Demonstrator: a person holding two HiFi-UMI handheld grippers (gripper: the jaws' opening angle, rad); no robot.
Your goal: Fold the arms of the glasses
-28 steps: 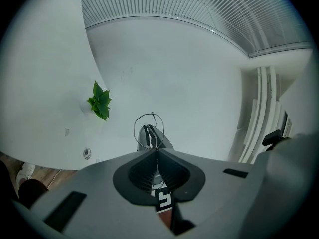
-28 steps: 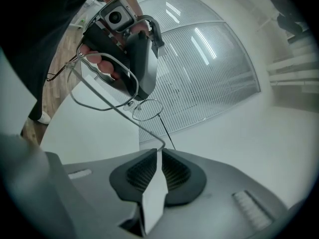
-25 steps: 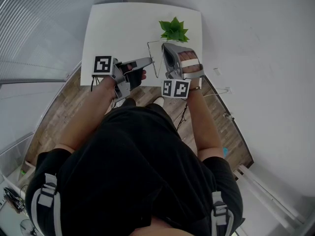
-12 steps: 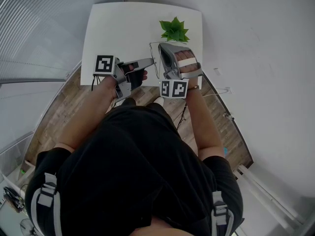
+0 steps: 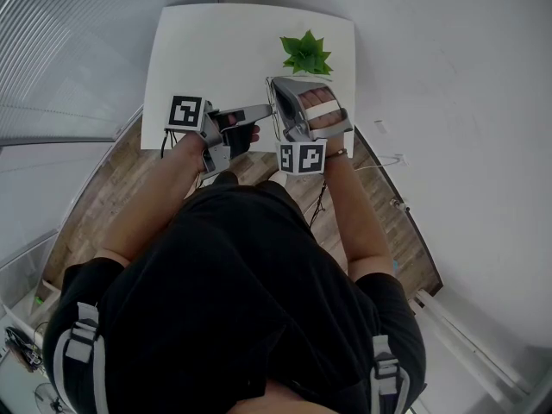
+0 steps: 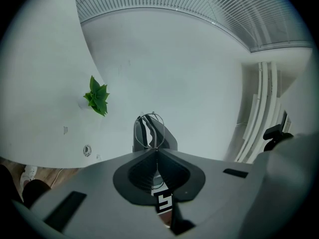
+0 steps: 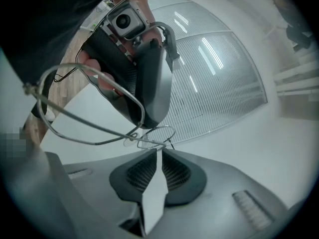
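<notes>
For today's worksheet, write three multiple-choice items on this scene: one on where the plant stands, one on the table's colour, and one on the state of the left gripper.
1. Where is the green plant?
A. on the table, toward its far right side
B. on the floor
C. between a gripper's fingers

2. What colour is the table top?
A. black
B. white
C. red

3. What state is the left gripper in?
A. wide open and empty
B. out of view
C. shut on the glasses

Answers:
1. A: the head view shows it standing on the table.
2. B: the top is plain white.
3. C: its fingers meet on the thin wire frame.
</notes>
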